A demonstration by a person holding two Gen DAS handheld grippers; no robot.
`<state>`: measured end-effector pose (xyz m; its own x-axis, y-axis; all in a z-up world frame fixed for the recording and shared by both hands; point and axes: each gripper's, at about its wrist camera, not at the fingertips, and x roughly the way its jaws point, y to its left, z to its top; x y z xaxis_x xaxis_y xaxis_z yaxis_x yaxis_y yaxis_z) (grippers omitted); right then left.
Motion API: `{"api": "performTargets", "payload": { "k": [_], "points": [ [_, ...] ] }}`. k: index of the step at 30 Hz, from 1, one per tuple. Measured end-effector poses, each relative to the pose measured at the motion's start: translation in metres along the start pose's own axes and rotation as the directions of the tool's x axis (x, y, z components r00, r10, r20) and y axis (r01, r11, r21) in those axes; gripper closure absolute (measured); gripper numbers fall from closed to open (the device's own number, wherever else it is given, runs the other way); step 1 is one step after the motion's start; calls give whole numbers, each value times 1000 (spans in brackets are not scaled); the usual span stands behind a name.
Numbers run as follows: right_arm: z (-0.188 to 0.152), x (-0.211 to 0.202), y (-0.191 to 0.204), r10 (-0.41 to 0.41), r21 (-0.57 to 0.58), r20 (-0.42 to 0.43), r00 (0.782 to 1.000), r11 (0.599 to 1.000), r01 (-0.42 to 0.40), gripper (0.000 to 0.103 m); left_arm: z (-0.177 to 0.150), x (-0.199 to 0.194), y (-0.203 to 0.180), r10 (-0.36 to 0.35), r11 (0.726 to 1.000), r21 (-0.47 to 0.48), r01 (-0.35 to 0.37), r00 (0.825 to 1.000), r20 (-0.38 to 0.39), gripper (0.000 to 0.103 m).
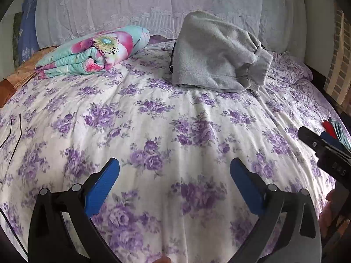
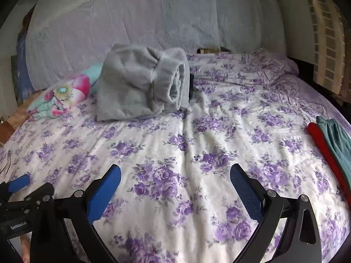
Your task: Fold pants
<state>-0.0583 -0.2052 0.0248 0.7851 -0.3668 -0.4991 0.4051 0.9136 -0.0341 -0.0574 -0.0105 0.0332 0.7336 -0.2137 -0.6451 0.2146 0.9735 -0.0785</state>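
Note:
A folded grey fleece pair of pants (image 1: pixel 217 52) (image 2: pixel 142 83) lies at the far side of the bed, its cuffed ends facing right. A dark item (image 2: pixel 191 85) peeks out from under it. My left gripper (image 1: pixel 174 164) hovers open over bare sheet at the near edge, well short of the pants, with nothing between its blue pads. My right gripper (image 2: pixel 175 168) is likewise open and empty over the sheet; it also shows at the right edge of the left wrist view (image 1: pixel 324 144). The left gripper (image 2: pixel 19 182) appears low on the left in the right wrist view.
The bed sheet (image 1: pixel 175 131) is white with purple flowers. A folded floral quilt (image 1: pixel 96 50) (image 2: pixel 61 96) lies at the back left. Red cloth (image 2: pixel 324 153) and teal cloth (image 2: pixel 337 140) lie at the right edge. A lace-covered headboard (image 1: pixel 142 4) stands behind; a thin black wire (image 1: pixel 15 131) crosses the left.

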Motion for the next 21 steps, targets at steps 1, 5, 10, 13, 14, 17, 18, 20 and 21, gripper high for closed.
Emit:
{"api": "performTargets", "payload": {
  "k": [1, 5, 10, 13, 14, 17, 18, 20, 21],
  "points": [
    [0, -2, 1, -3, -6, 10, 1000, 1000, 3, 3, -1, 0, -1, 1, 1000, 2, -1, 1000, -3, 5],
    [1, -3, 12, -8, -66, 9, 1000, 998, 9, 3, -3, 0, -8, 21, 999, 25, -21, 1000, -15, 5],
    [0, -4, 22, -9, -125, 8, 1000, 992, 10, 3, -9, 2, -19, 46, 997, 66, -43, 998, -53, 5],
    [-1, -6, 27, -13, -148, 9, 1000, 989, 15, 3, -13, 4, -22, 56, 996, 77, -50, 995, -84, 5],
    [-2, -6, 28, -13, -154, 6, 1000, 988, 13, 3, -14, 6, -22, 54, 996, 74, -47, 993, -105, 5],
    [-6, -8, 29, -13, -165, -2, 1000, 986, 13, 3, -18, 11, -21, 51, 997, 63, -41, 986, -159, 5],
    [-8, -9, 29, -15, -168, -7, 1000, 986, 13, 3, -19, 12, -20, 51, 997, 59, -41, 984, -173, 5],
    [-12, -10, 27, -19, -173, -22, 1000, 985, 15, 3, -22, 16, -18, 43, 998, 47, -34, 977, -207, 5],
    [-13, -10, 26, -22, -173, -32, 999, 985, 16, 3, -23, 16, -18, 40, 999, 40, -33, 976, -214, 5]
  ]
}}
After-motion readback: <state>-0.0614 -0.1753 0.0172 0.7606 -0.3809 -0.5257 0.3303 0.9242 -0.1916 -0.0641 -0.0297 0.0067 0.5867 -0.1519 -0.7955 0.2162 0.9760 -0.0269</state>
